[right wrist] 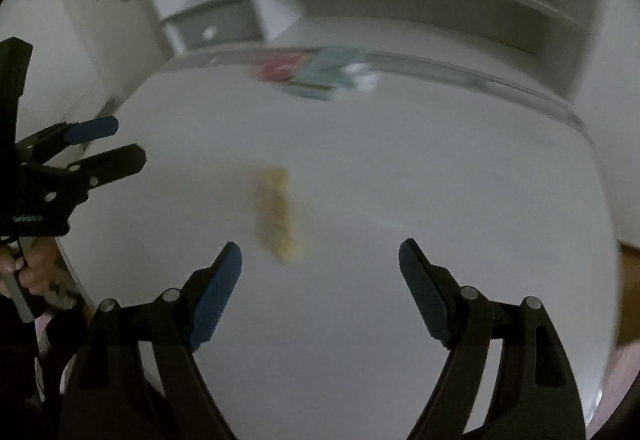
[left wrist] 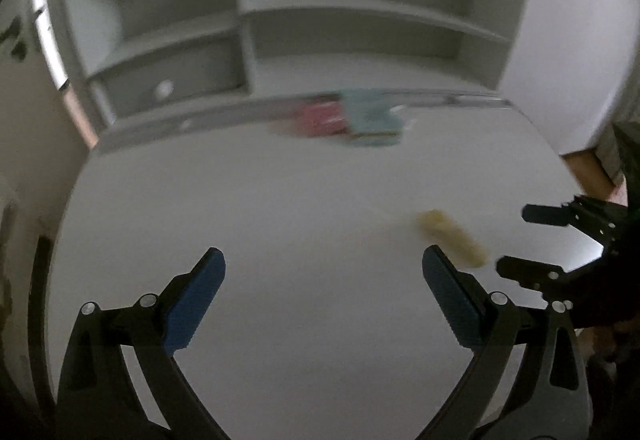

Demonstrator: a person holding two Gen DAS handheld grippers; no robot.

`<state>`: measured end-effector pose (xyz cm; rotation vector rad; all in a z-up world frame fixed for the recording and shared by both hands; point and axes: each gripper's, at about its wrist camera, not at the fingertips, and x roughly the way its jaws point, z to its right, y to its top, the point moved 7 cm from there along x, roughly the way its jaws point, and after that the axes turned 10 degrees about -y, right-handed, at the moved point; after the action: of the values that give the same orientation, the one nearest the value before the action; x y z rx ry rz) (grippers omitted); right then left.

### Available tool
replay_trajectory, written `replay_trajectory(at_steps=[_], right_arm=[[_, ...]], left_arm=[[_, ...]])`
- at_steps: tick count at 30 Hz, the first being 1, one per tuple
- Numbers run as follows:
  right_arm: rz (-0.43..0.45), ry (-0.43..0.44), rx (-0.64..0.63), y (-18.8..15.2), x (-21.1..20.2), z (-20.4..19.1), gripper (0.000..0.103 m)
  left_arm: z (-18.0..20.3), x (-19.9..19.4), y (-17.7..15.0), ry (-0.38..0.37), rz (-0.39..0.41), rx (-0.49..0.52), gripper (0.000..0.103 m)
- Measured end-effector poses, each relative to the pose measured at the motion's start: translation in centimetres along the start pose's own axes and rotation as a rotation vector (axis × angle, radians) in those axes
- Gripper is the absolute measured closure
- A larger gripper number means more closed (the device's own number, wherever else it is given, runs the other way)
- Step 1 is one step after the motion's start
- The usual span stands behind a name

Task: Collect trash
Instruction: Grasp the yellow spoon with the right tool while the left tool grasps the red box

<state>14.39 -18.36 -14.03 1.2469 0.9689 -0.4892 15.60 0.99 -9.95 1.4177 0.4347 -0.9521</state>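
Observation:
A yellowish oblong piece of trash (left wrist: 452,238) lies on the white desk (left wrist: 280,200), blurred by motion. In the left wrist view it is just beyond my right fingertip. My left gripper (left wrist: 324,264) is open and empty above the desk. In the right wrist view the same trash (right wrist: 278,214) lies just ahead of my left fingertip. My right gripper (right wrist: 320,260) is open and empty. The right gripper also shows at the right edge of the left wrist view (left wrist: 516,240), and the left gripper at the left of the right wrist view (right wrist: 120,144).
A pink packet (left wrist: 320,116) and a teal packet (left wrist: 372,116) lie at the desk's far edge; they also show in the right wrist view (right wrist: 284,66) (right wrist: 332,74). White shelves (left wrist: 280,12) rise behind the desk. A wooden floor (left wrist: 588,168) shows at right.

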Motion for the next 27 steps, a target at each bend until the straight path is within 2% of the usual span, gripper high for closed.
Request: replay_trajectory(at_steps=[2, 6, 10, 11, 12, 15, 18, 20, 25, 27], right_arm=[[-0.012, -0.009, -0.041, 0.8, 1.1, -1.5, 0.028], [-0.039, -0.024, -0.062, 1.5, 2.5, -2.4, 0.042], [-0.033, -0.055, -0.085, 1.5, 2.8, -2.6, 0.055], [-0.031, -0.055, -0.085, 1.5, 2.8, -2.5, 0.068], [-0.031, -0.048, -0.076, 1.5, 2.7, -2.3, 0.087], [-0.028, -0.040, -0.065, 1.4, 2.4, -2.1, 0.089], [-0.020, -0.032, -0.057, 1.5, 2.0, -1.9, 0.089], [-0.016, -0.030, -0.051, 1.5, 1.8, -1.6, 0.089], [-0.014, -0.014, -0.026, 1.9, 2.2, -1.2, 0.089], [-0.016, -0.003, -0.016, 1.8, 2.3, -0.9, 0.089]], left_arm=[[-1.9, -0.2, -0.4, 0.002, 0.000, -0.015, 0.007], [-3.4, 1.0, 0.0, -0.010, -0.020, -0.013, 0.007], [-3.0, 3.9, 1.5, -0.028, -0.044, 0.003, 0.007], [-2.7, 4.7, 2.3, -0.028, -0.044, 0.007, 0.007], [-2.3, 5.4, 3.2, -0.034, -0.034, 0.009, 0.007], [-1.5, 7.9, 6.5, -0.050, -0.015, -0.015, 0.007], [-1.7, 11.1, 9.4, 0.001, -0.025, -0.019, 0.007], [-1.9, 13.0, 10.6, -0.004, -0.041, -0.046, 0.007], [-2.5, 15.8, 11.9, 0.009, -0.059, -0.091, 0.007], [-3.1, 16.7, 11.6, 0.036, -0.071, -0.096, 0.007]])
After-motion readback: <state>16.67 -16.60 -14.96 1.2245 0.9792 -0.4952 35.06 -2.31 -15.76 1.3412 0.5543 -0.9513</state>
